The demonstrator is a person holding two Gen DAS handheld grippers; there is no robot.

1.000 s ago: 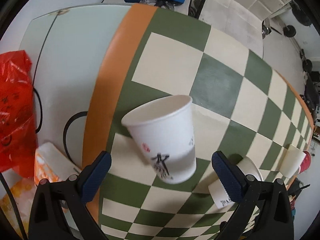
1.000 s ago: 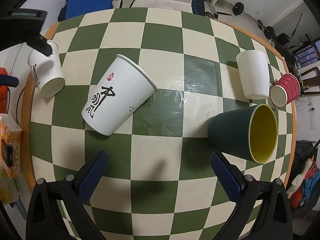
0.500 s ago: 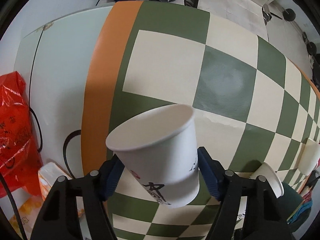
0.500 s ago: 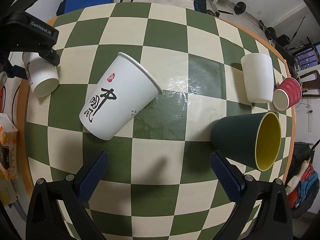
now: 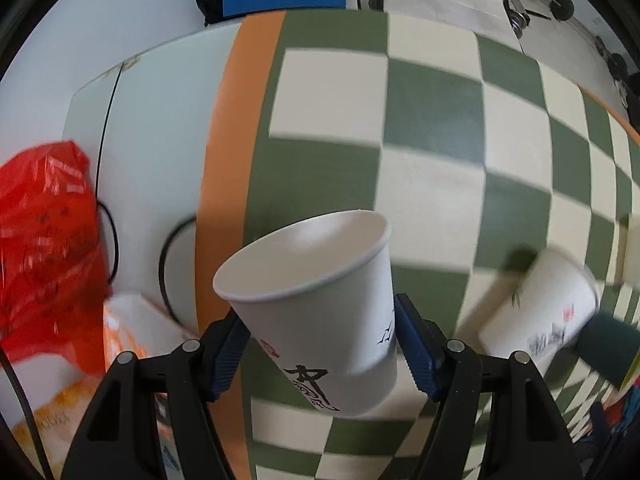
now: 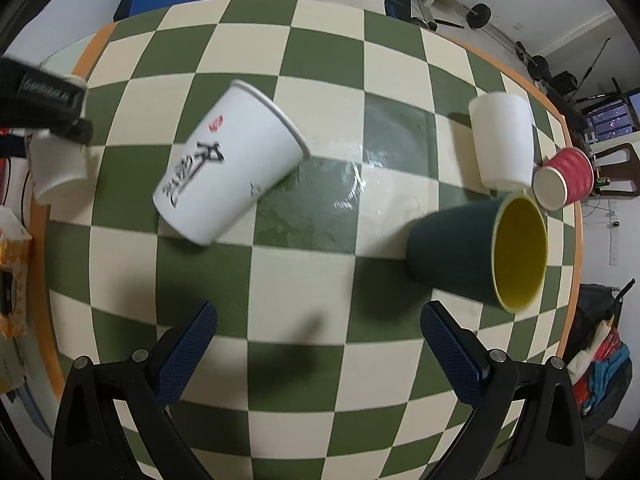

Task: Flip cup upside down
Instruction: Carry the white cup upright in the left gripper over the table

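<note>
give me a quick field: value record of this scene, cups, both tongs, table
held cup: white paper cup with black lettering, mouth tilted up and away, clamped at its lower half
left tongs: shut on the held cup, blue pads on both sides
right tongs: open, holding nothing, above the table
table: green and cream checkered top with orange edge
printed white cup: on the table, tilted in this view
dark green cup: yellow inside
plain white cup: beside a red cup
</note>
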